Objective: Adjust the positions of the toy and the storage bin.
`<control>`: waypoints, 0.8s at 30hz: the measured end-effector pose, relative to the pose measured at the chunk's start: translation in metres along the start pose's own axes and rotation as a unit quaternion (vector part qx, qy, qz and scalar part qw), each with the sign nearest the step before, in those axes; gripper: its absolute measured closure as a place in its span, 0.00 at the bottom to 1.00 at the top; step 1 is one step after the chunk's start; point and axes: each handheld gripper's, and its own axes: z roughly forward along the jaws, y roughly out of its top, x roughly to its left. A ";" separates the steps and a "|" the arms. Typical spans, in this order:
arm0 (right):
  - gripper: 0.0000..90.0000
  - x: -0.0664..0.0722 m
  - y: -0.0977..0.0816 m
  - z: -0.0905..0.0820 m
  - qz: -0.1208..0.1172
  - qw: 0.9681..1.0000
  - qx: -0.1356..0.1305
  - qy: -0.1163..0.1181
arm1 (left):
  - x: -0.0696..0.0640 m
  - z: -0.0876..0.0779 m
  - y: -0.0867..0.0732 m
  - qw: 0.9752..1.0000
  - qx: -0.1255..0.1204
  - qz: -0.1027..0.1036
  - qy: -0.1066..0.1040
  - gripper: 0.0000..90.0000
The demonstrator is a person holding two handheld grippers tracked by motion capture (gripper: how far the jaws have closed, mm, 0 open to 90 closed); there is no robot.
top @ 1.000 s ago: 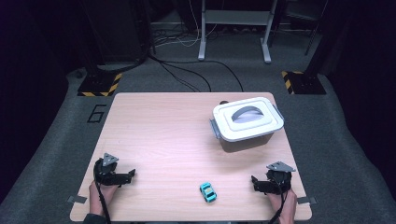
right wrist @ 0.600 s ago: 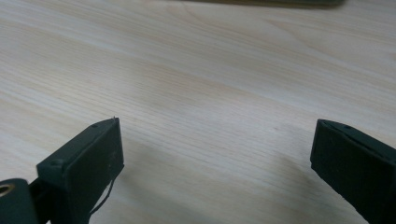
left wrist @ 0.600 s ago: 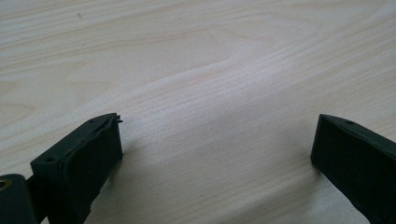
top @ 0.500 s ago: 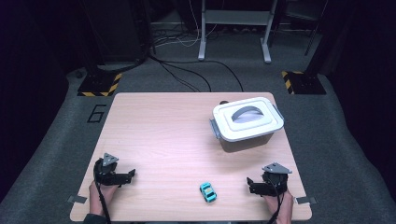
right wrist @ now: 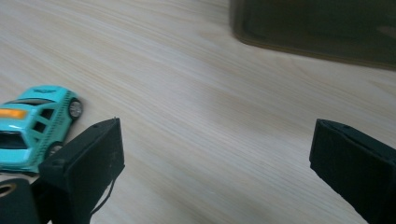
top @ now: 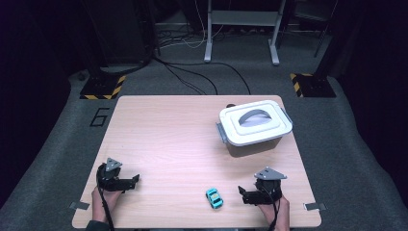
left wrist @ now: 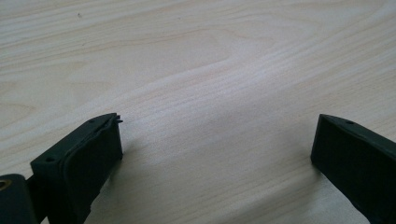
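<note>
Toy car (top: 214, 198) sits on the table (top: 183, 139) near its front edge, just left of the right gripper (top: 246, 194), long axis angled toward the box (top: 254, 126); right jaws wide apart, empty; left gripper (top: 132, 181) farther off, jaws spread too.

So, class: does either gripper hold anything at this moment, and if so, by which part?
Nothing is held. The left gripper and right gripper stand open over bare wood; the small turquoise toy car lies free beside the right one.
</note>
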 end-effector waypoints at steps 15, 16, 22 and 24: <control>0.04 0.032 0.015 0.004 -0.025 0.998 -0.007 0.053 | 0.000 0.000 0.000 1.000 0.000 0.000 0.000 0.02; 0.05 0.035 0.016 0.004 -0.026 0.998 -0.007 0.058 | 0.000 0.000 0.000 1.000 0.000 0.000 0.000 0.02; 0.05 0.058 0.018 0.007 -0.041 0.996 0.001 0.084 | 0.000 0.000 0.000 1.000 0.000 0.000 0.000 0.02; 0.05 0.064 0.018 0.009 -0.047 0.995 0.002 0.088 | 0.000 0.000 0.000 1.000 0.000 0.000 0.000 0.02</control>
